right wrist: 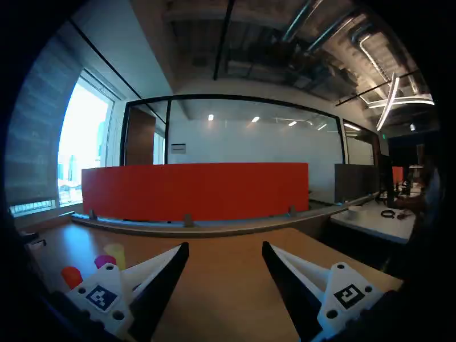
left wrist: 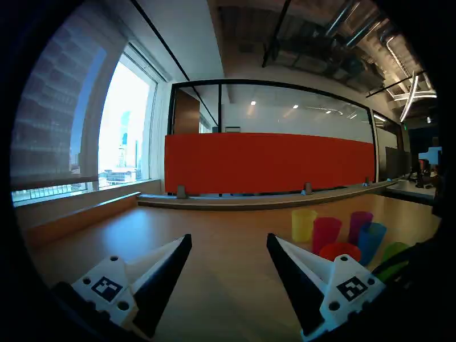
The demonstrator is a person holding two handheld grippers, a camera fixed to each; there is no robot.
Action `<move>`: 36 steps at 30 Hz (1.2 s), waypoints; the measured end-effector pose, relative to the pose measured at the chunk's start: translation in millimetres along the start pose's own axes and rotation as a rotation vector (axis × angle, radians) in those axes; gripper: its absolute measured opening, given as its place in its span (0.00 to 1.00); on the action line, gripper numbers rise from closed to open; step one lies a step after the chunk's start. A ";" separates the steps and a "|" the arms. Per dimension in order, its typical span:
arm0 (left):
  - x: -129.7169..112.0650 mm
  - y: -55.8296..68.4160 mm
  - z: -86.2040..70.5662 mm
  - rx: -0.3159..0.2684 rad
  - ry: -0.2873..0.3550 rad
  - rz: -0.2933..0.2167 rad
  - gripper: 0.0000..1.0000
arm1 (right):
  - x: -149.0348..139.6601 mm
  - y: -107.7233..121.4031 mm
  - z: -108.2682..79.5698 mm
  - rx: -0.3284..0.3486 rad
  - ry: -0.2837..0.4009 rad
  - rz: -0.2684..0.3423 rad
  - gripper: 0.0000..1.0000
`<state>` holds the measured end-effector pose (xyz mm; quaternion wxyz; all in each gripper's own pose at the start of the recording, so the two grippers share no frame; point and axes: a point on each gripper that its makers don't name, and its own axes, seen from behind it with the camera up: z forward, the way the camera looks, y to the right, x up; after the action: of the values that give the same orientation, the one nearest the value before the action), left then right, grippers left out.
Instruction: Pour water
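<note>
Left gripper view: you're holding the left gripper [left wrist: 228, 236] apart, cups [left wrist: 326, 231] clustering toward the right edge of the desk [left wrist: 228, 219]; right gripper [right wrist: 225, 244] gaping too

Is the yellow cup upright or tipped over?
Upright: the yellow cup stands on its base on the wooden table, rim up. Its contents cannot be told.

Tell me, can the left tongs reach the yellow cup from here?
Probably yes. The left tongs stand open, and the yellow cup sits ahead to their right, with bare table before it. The pink cup crowds its right side, so come in from the left.
</note>
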<state>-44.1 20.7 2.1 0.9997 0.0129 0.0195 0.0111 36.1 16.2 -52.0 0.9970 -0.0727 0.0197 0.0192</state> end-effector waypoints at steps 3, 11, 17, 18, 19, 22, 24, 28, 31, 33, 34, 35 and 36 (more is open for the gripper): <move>-0.1 0.1 0.0 0.000 0.000 0.000 0.98 | 0.3 2.0 -1.2 -0.002 0.007 -0.005 0.99; 0.1 -0.1 -0.7 0.000 0.000 0.001 0.98 | -4.4 -0.7 -0.9 0.018 0.026 -0.012 0.99; 0.2 -0.2 -0.9 0.000 0.000 0.002 0.98 | -20.5 -6.9 2.1 0.056 0.019 -0.039 0.99; 0.2 -0.2 -0.9 0.000 0.000 0.001 0.98 | -23.6 -8.4 2.9 0.064 0.018 -0.046 0.99; 0.2 -0.1 -0.9 0.000 0.000 0.001 0.98 | -26.2 -8.9 4.1 0.066 0.020 -0.050 0.99; 0.3 0.0 -0.8 0.000 0.000 0.001 0.98 | -34.4 -10.1 8.4 0.071 0.025 -0.054 0.99; 0.4 0.2 -0.8 0.000 0.000 0.001 0.98 | -40.4 -10.0 12.0 0.070 0.028 -0.047 0.99; 0.4 0.1 -0.9 0.001 0.000 0.001 0.98 | -47.0 -13.4 15.3 0.086 0.042 -0.026 0.99; 0.4 0.2 -0.8 0.001 0.000 0.002 0.98 | -49.4 -17.5 17.2 0.108 0.060 -0.014 0.99; 0.5 0.1 -0.7 0.000 0.000 0.002 0.98 | -50.3 -19.8 19.3 0.121 0.072 -0.007 0.99; 0.5 0.0 -0.7 0.000 0.000 0.002 0.98 | -51.0 -20.7 20.6 0.124 0.073 -0.004 0.99; 0.4 -0.1 -0.7 0.000 0.000 0.002 0.98 | -51.8 -21.6 21.9 0.127 0.074 -0.001 0.99; 0.4 -0.2 -0.7 0.000 0.000 0.002 0.98 | -52.7 -22.6 23.3 0.131 0.075 0.003 0.99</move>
<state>-43.8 20.6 1.3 0.9997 0.0132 0.0193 0.0119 -14.7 -4.6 -23.5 0.9981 -0.0081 0.0581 0.0165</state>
